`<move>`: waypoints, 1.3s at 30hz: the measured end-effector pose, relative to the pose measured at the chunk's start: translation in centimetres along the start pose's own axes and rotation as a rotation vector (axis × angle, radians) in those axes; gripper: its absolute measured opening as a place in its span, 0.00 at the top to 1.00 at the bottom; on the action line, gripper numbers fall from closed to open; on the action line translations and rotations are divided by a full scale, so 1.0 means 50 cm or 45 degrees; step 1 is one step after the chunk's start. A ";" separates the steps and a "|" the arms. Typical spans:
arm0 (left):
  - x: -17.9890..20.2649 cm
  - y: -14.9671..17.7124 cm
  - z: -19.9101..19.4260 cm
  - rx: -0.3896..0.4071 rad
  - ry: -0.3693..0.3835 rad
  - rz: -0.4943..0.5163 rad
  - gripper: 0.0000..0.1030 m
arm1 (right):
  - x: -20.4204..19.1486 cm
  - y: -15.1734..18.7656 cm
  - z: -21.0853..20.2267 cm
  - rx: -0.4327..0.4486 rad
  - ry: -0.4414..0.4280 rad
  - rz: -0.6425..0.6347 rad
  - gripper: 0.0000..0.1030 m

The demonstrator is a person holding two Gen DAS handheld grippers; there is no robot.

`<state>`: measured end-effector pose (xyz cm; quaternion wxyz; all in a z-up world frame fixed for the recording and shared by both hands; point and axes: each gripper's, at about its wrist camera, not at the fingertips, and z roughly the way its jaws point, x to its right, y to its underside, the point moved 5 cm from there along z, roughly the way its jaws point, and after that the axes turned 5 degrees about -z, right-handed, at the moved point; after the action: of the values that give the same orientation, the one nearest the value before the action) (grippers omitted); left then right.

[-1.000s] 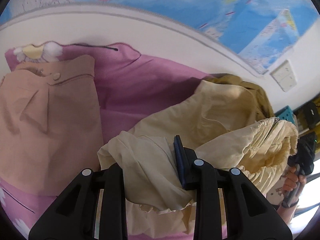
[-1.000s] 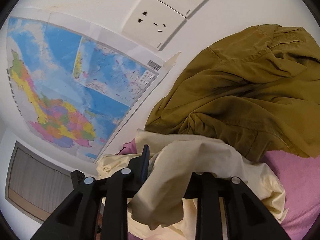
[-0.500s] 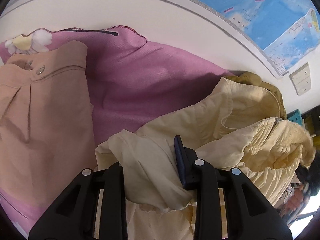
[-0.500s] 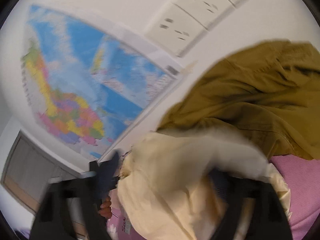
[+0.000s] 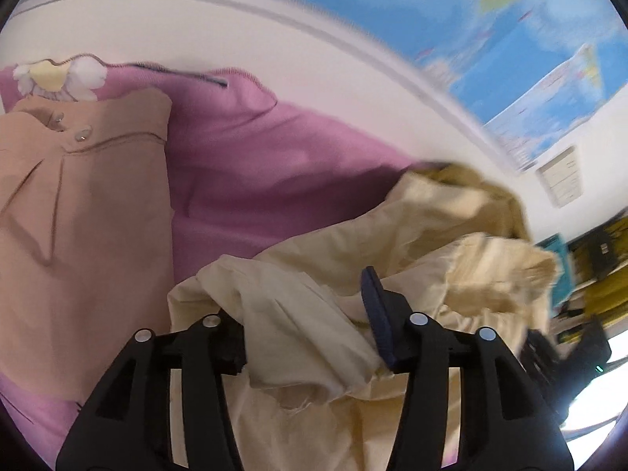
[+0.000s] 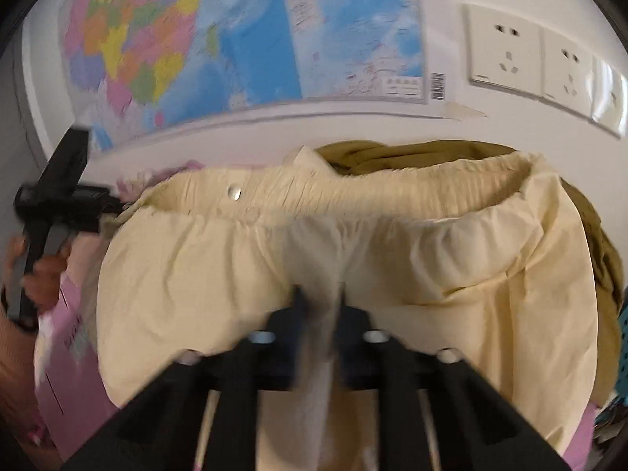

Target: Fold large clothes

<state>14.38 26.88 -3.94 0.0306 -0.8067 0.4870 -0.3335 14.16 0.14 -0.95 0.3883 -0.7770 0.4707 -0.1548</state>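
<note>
The cream trousers [image 6: 353,259] hang bunched above the pink bedspread [image 5: 274,165], their gathered elastic waistband with a snap button spread wide in the right wrist view. The right hand-held gripper [image 6: 320,298] has its jaws pinched nearly together on a fold of the cream trousers below that waistband. The left hand-held gripper [image 5: 302,322] has a crumpled wad of the same cloth filling the space between its wider-set jaws. Beside the cream trousers lies a tan skirt [image 5: 78,235] on the bedspread; behind them sits an olive garment [image 6: 412,153]. On the wall behind are a map [image 6: 235,31] and sockets [image 6: 510,55].
</note>
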 end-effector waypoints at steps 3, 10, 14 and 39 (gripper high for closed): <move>0.013 0.008 -0.062 0.105 0.105 0.015 0.42 | 0.006 -0.016 -0.020 0.051 0.001 0.011 0.96; 0.066 0.021 -0.169 0.379 0.088 0.122 0.23 | 0.016 -0.056 -0.052 0.135 0.005 0.028 0.97; 0.135 0.078 -0.101 0.247 -0.007 0.383 0.23 | 0.012 -0.086 -0.049 0.163 0.010 0.033 0.97; 0.082 0.062 0.183 0.023 -0.217 0.315 0.64 | 0.052 -0.060 0.008 0.061 0.019 -0.038 0.51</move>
<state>18.42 19.43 -10.12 0.1198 -0.7655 0.5754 -0.2620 17.57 -1.15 0.72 0.4010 -0.7732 0.4580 -0.1778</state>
